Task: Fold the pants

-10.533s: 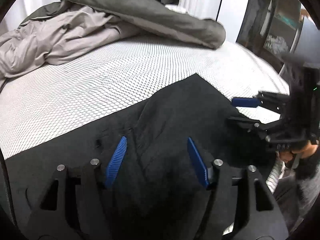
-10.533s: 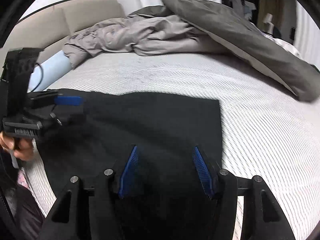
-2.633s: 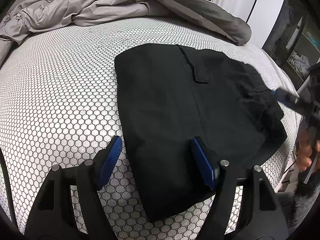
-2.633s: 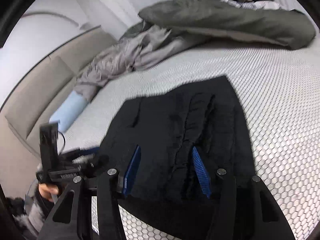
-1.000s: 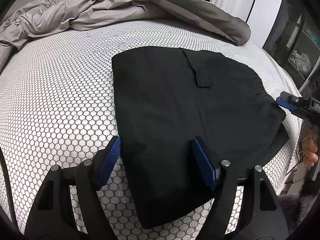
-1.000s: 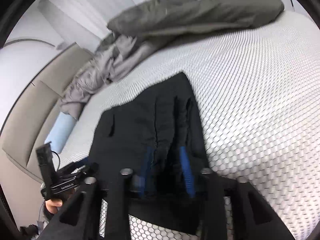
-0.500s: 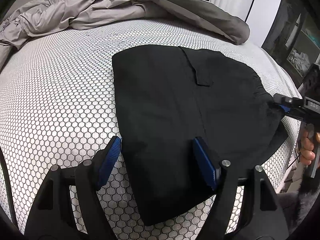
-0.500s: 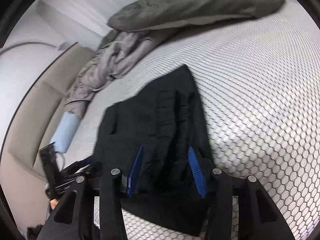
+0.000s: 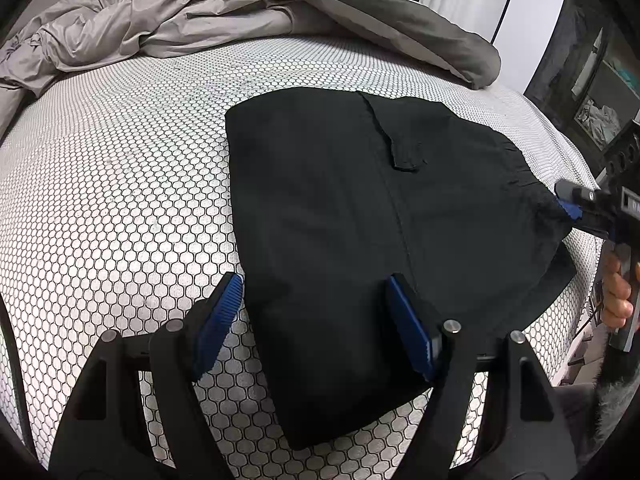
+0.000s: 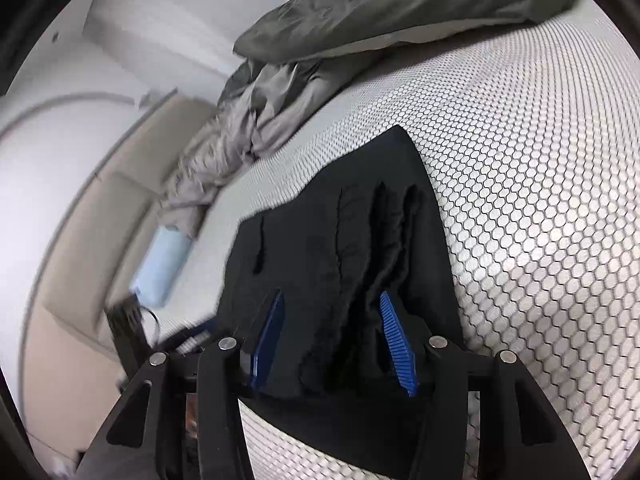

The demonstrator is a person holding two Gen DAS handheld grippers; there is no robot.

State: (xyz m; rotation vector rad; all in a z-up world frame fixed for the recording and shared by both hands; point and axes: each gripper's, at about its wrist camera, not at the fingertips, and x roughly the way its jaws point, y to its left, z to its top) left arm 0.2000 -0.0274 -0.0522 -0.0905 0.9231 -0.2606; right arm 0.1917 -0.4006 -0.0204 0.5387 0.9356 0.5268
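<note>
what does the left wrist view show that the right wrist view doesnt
Only the left wrist view: the pants' flat top with a pocket flap, the right gripper at their edge with the hand holding it, and dark shelving.

Only the right wrist view: the gathered waistband, a headboard and a light blue pillow.

Both: the pants, the honeycomb mattress, the grey duvet and an open gripper over the fabric.

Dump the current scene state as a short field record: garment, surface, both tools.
garment: black pants, folded flat, pocket flap up
surface: bed with honeycomb-pattern cover
clutter: grey duvet bunched at the far side
left tool: open, over the pants' near edge
right tool: open over the gathered waistband, nothing pinched
</note>
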